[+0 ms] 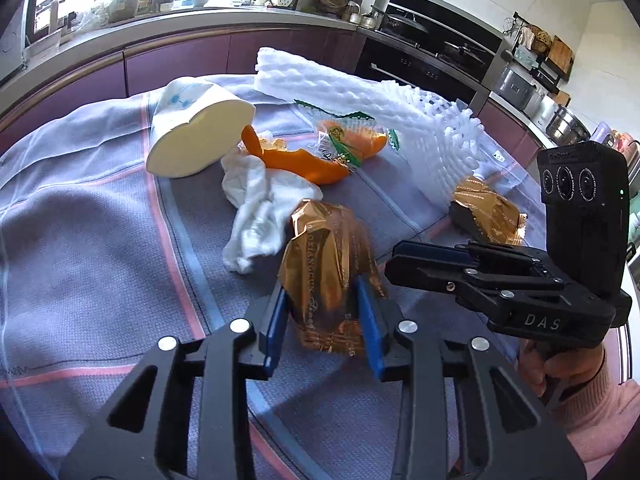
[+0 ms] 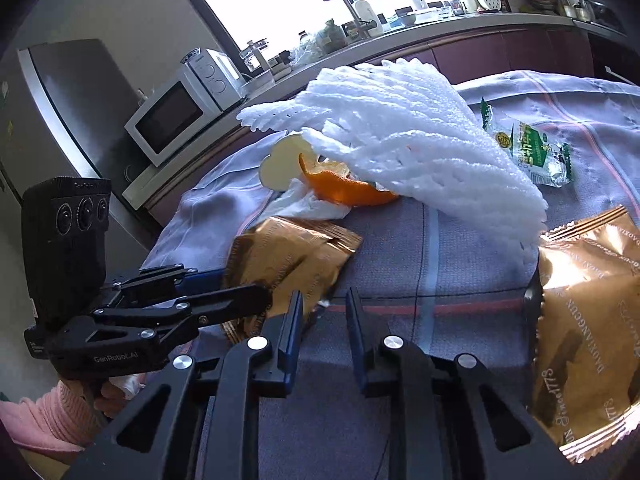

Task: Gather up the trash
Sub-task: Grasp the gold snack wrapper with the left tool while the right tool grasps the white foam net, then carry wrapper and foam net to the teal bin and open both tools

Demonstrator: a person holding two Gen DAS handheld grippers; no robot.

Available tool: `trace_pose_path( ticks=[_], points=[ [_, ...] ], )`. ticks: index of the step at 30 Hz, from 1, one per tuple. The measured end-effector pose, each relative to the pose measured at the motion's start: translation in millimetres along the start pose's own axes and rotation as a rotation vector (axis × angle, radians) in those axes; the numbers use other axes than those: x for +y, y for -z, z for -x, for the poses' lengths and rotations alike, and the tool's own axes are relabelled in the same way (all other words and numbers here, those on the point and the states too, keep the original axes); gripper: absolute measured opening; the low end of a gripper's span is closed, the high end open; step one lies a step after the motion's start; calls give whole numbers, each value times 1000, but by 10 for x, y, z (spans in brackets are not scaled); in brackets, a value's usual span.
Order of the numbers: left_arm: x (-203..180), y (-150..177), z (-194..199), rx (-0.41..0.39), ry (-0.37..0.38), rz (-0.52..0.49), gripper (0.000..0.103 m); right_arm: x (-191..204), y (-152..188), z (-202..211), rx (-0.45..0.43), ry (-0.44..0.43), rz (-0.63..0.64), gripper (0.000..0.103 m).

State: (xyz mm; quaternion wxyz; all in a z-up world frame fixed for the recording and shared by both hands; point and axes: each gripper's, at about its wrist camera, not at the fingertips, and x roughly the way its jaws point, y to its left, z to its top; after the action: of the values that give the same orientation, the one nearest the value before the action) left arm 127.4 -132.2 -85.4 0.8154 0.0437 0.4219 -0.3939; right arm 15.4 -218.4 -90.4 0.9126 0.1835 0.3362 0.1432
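Observation:
A crumpled gold snack wrapper (image 1: pixel 328 264) lies on the checked cloth (image 1: pixel 80 240), and my left gripper (image 1: pixel 323 320) is shut on it, blue pads pressing both sides. The right wrist view shows the same grip from the side, left gripper (image 2: pixel 256 292) on the wrapper (image 2: pixel 288 252). My right gripper (image 2: pixel 324 316) hovers over bare cloth with a narrow gap and nothing between its pads. A second gold wrapper (image 2: pixel 592 320) lies just to its right. Farther back lie orange peel (image 1: pixel 304 164), a white tissue (image 1: pixel 260 204), a green wrapper (image 2: pixel 532 152), white foam netting (image 2: pixel 420 140) and a squashed paper cup (image 1: pixel 196 132).
A curved kitchen counter (image 1: pixel 200 28) with purple cabinet fronts runs behind the table. An oven (image 1: pixel 420 52) stands at the back right, a microwave (image 2: pixel 172 120) at the left. A hand in a pink sleeve (image 1: pixel 592 396) holds the right gripper's handle.

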Motion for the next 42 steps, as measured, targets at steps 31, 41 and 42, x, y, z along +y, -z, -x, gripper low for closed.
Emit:
trace_pose_path(
  ticks=[31, 41, 42],
  points=[
    [495, 630, 1418, -234, -59, 112, 19, 367, -303, 718, -283, 310, 195, 9],
    [1015, 1037, 2233, -338, -222, 227, 19, 998, -359, 772, -271, 30, 267, 9],
    [1106, 1085, 2329, -351, -243, 247, 19, 1079, -369, 745, -268, 11, 279, 9]
  ],
)
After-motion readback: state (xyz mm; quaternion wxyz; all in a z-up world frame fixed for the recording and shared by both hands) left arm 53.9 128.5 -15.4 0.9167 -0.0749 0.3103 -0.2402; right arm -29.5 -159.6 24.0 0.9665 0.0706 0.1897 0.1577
